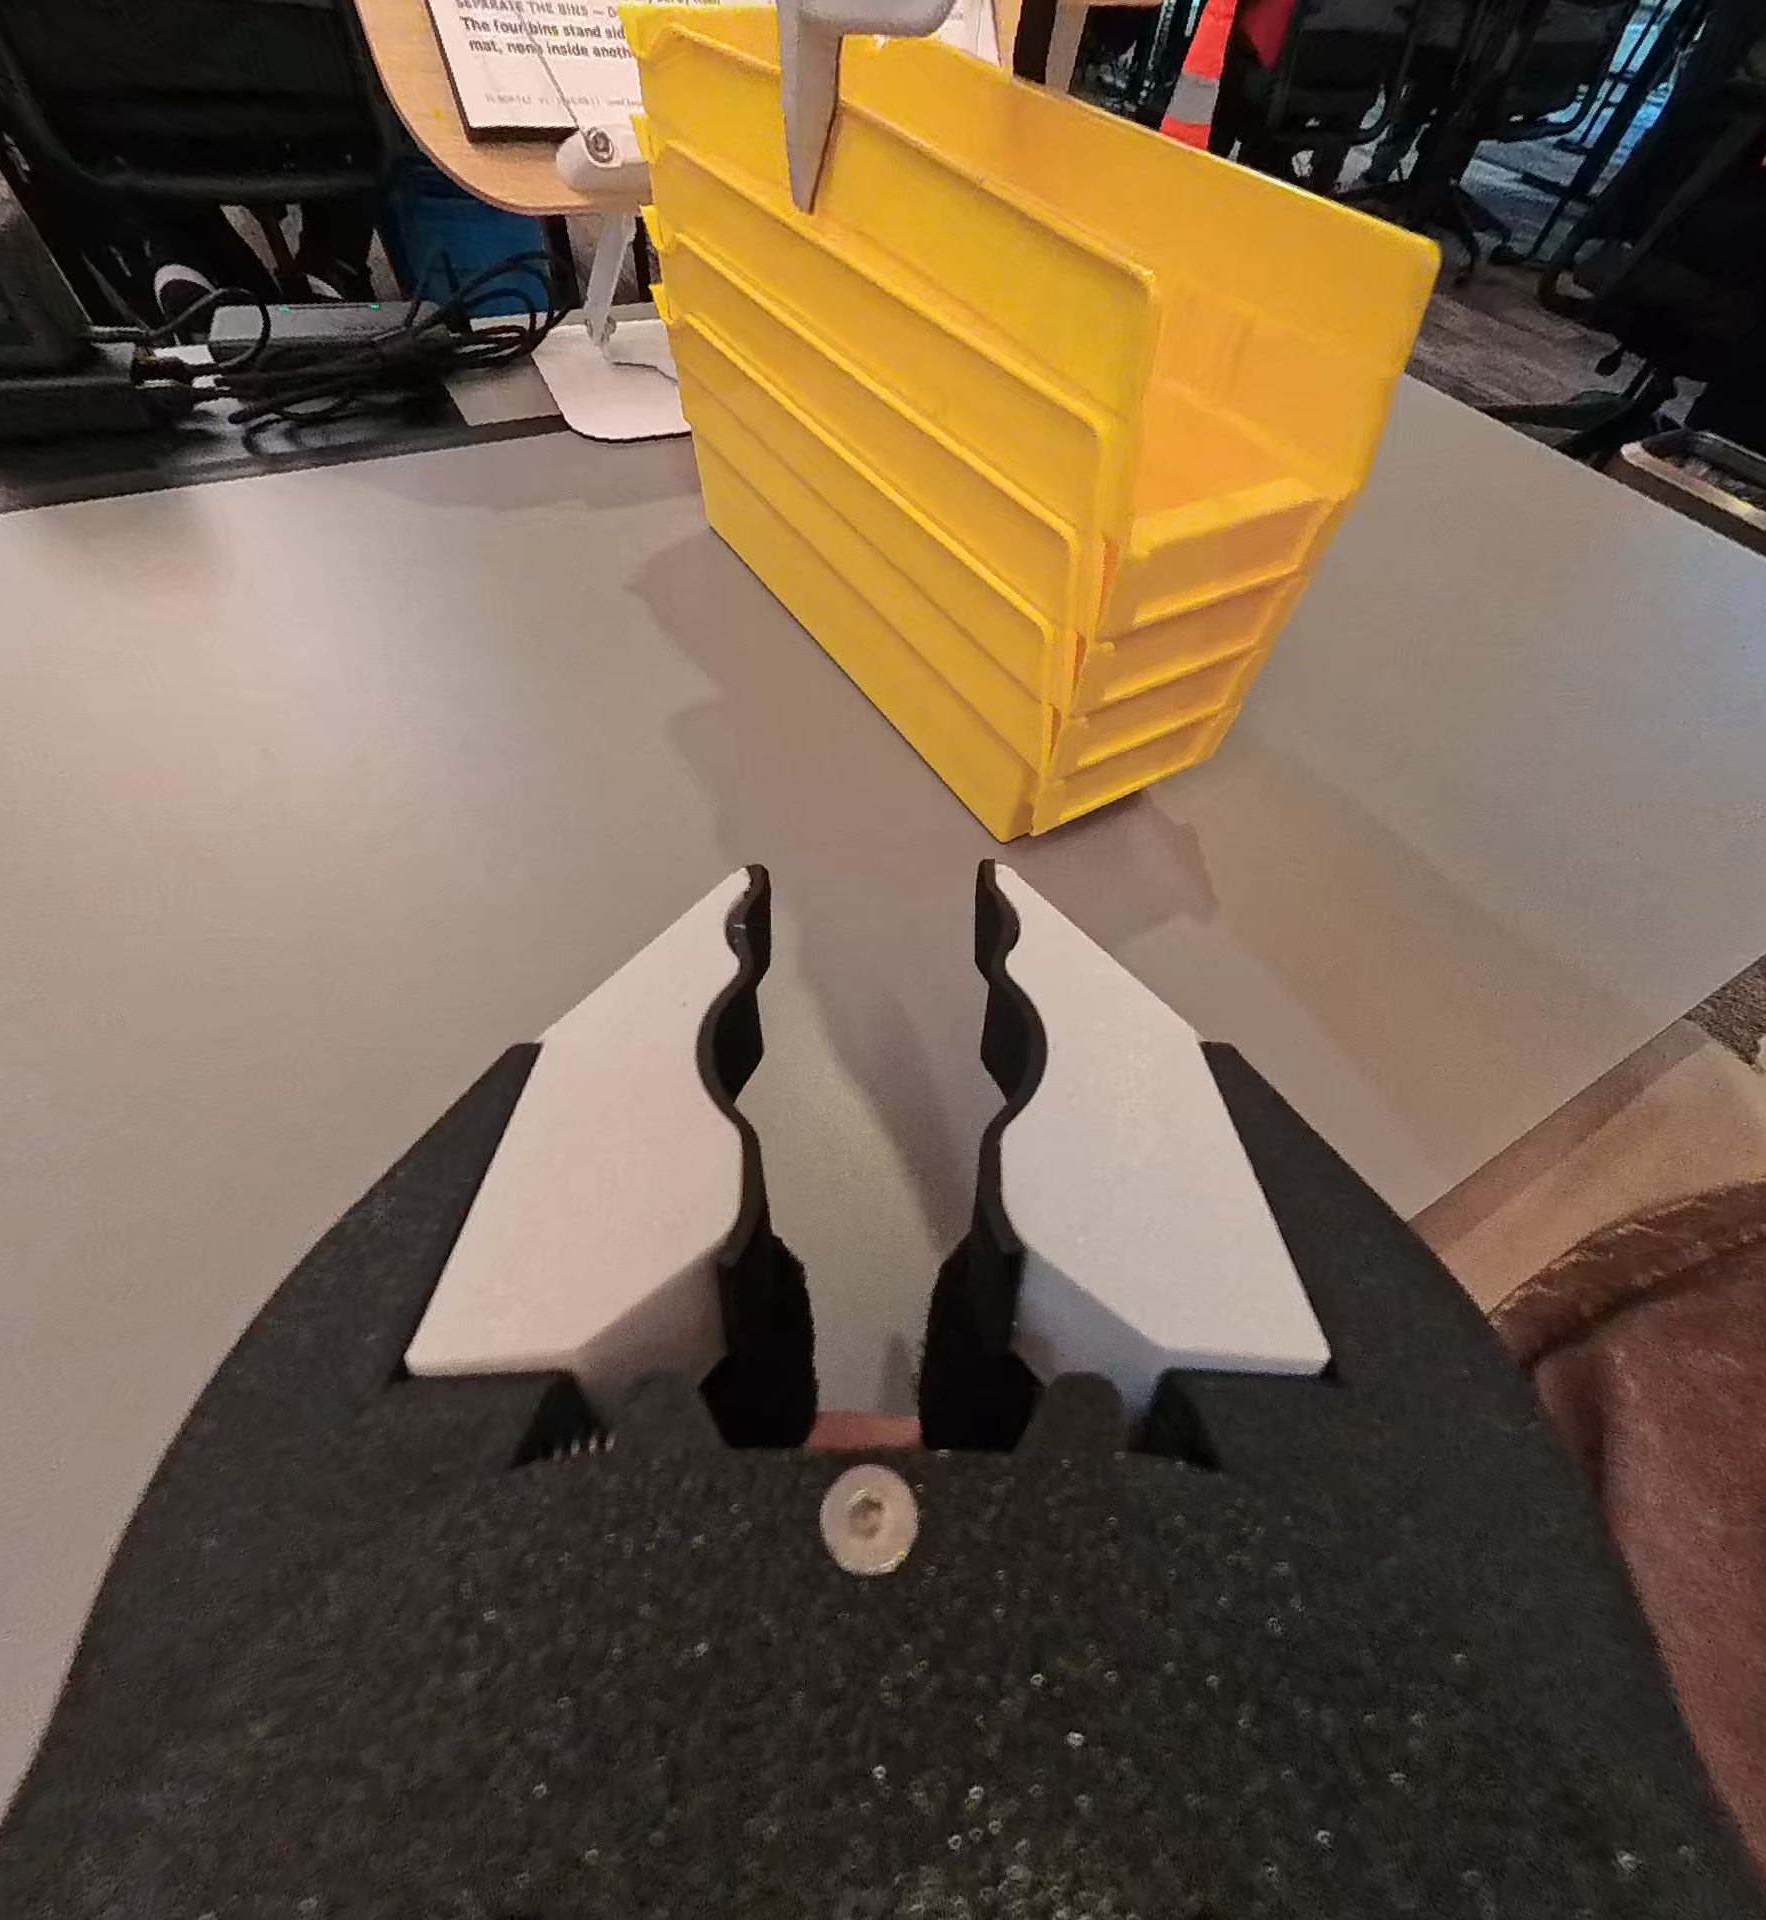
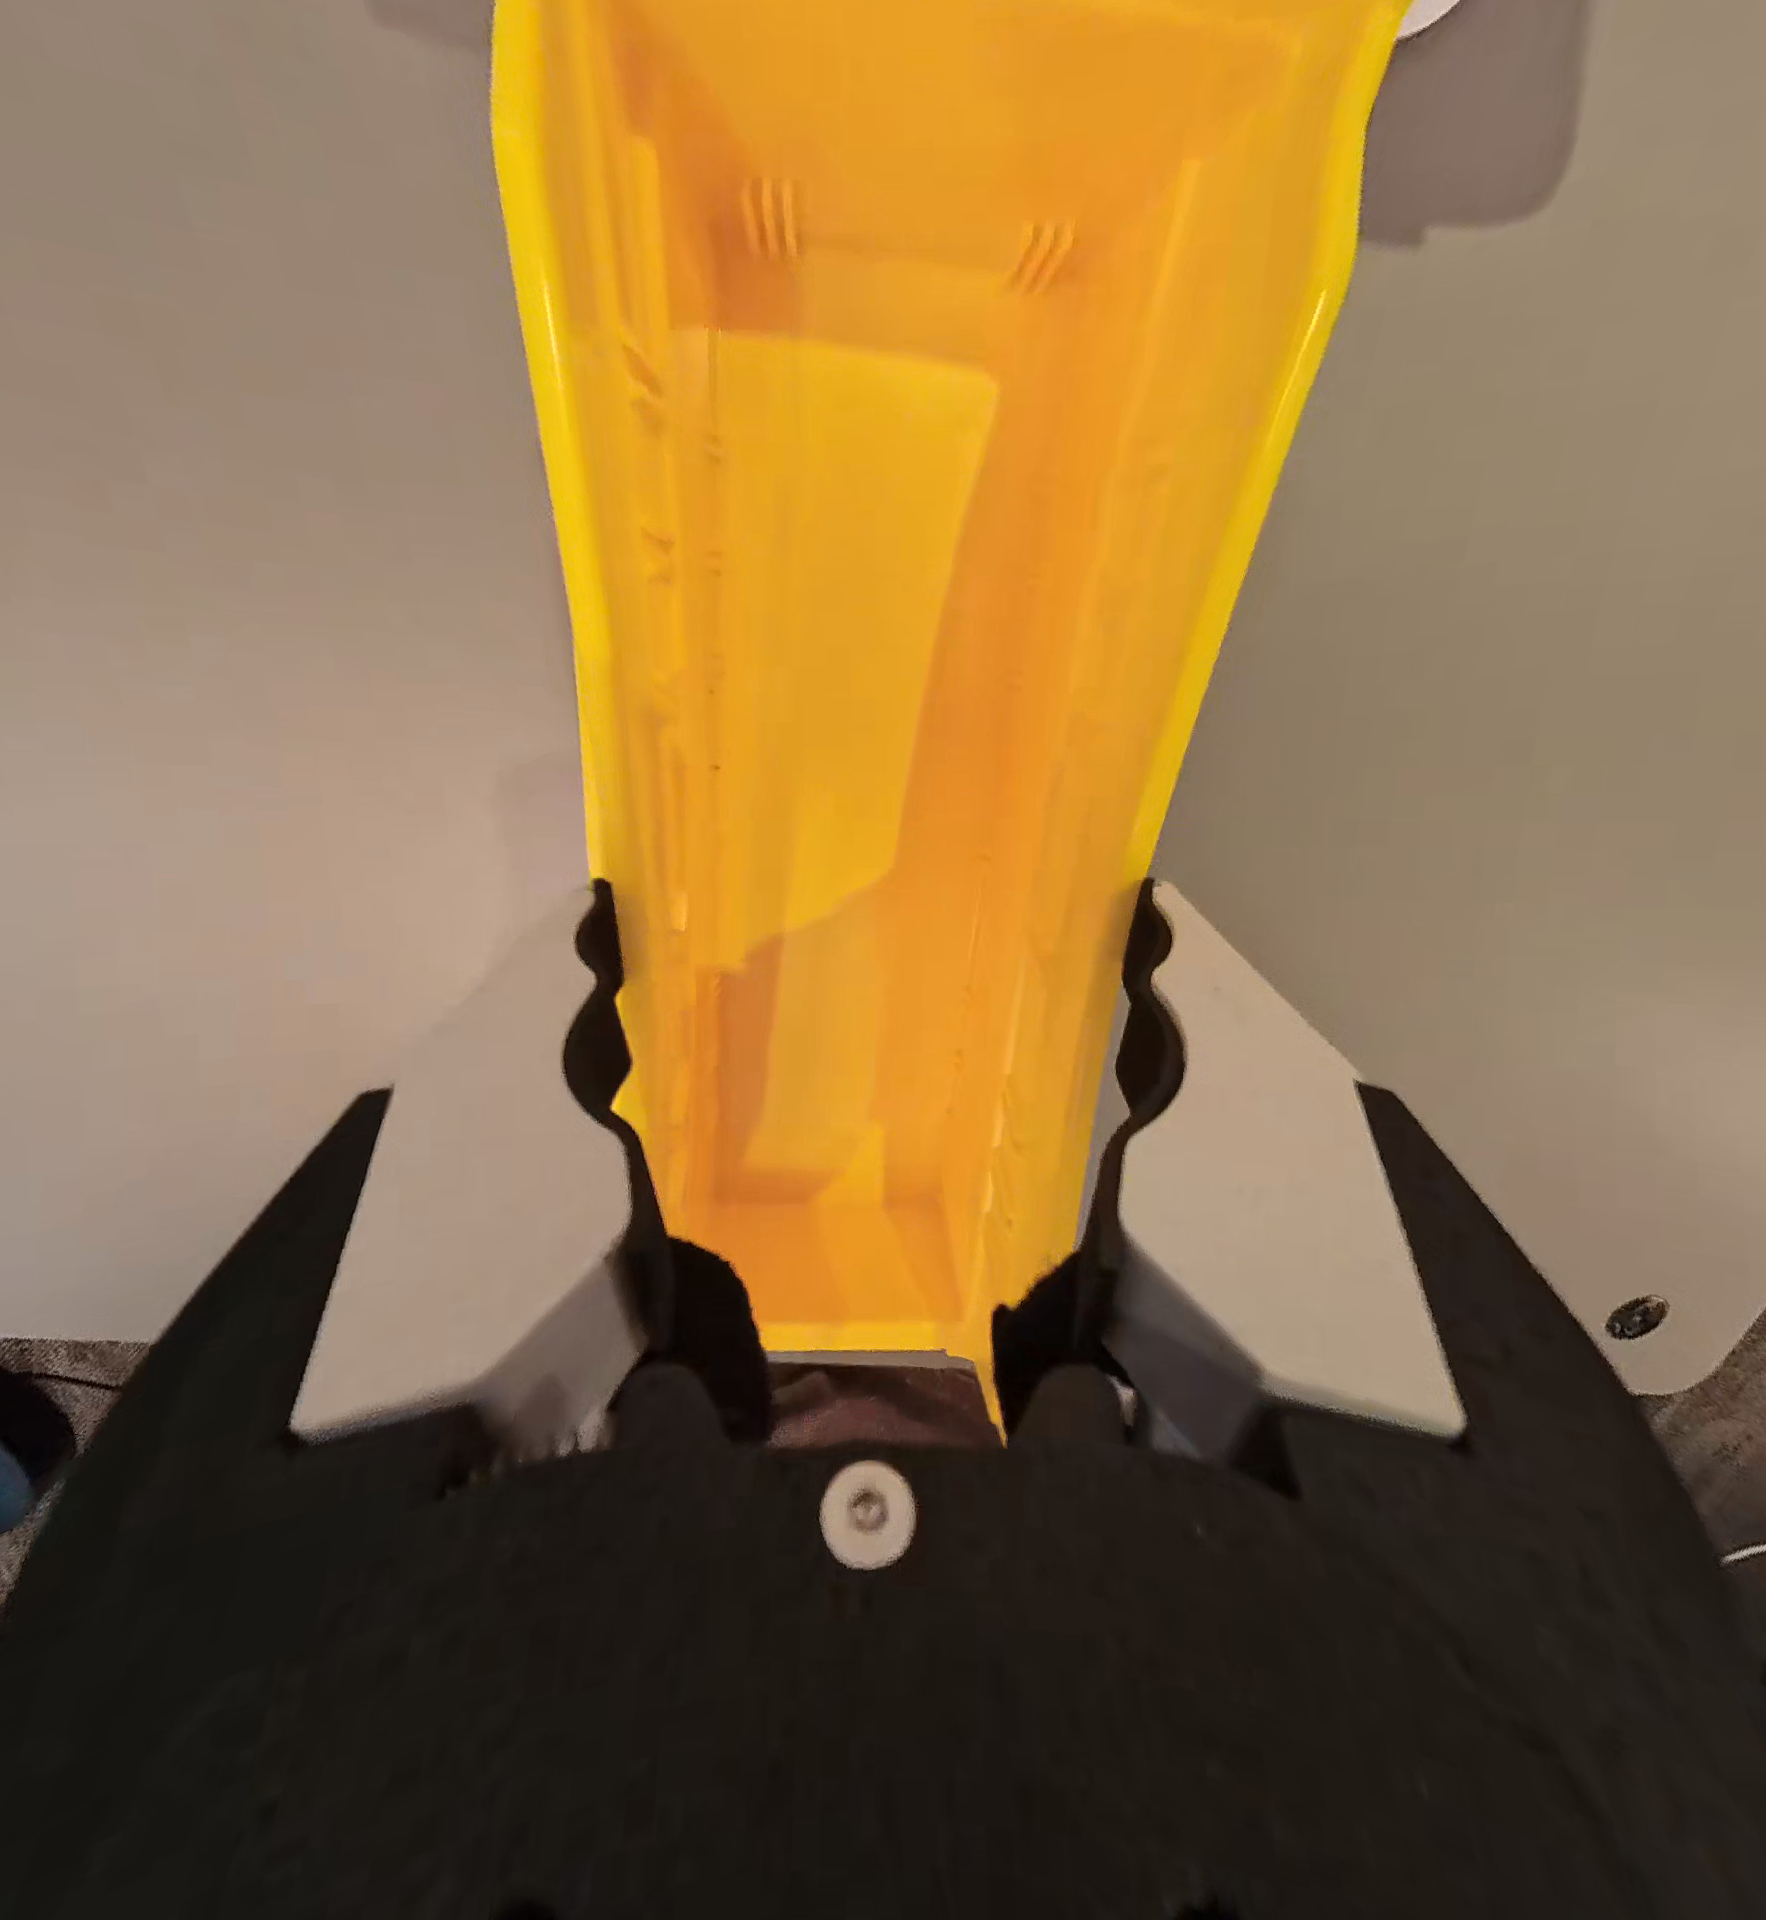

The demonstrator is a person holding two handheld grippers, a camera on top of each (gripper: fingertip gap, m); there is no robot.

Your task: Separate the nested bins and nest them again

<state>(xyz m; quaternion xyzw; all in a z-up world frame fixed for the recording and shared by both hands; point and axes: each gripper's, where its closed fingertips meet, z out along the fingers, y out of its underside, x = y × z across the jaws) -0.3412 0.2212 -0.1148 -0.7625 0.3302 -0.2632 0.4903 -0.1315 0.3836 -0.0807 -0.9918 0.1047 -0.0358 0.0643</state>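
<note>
Bins (image 1: 972,436) sit nested in one stack on the grey table (image 1: 339,727), so we judge nothing's split yet: our right claw (image 2: 874,904) straddles the top bin's walls, grip unclear, left claw (image 1: 874,883) apart & empty

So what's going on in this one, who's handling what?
A person holds a pair of tongs in each hand at a grey table. Four yellow plastic bins stand nested in one stack on it. The right tongs come down from above and straddle the top yellow bin, fingers against both its side walls. The left tongs hang open and empty in front of the stack. No bin looks separated yet.
</note>
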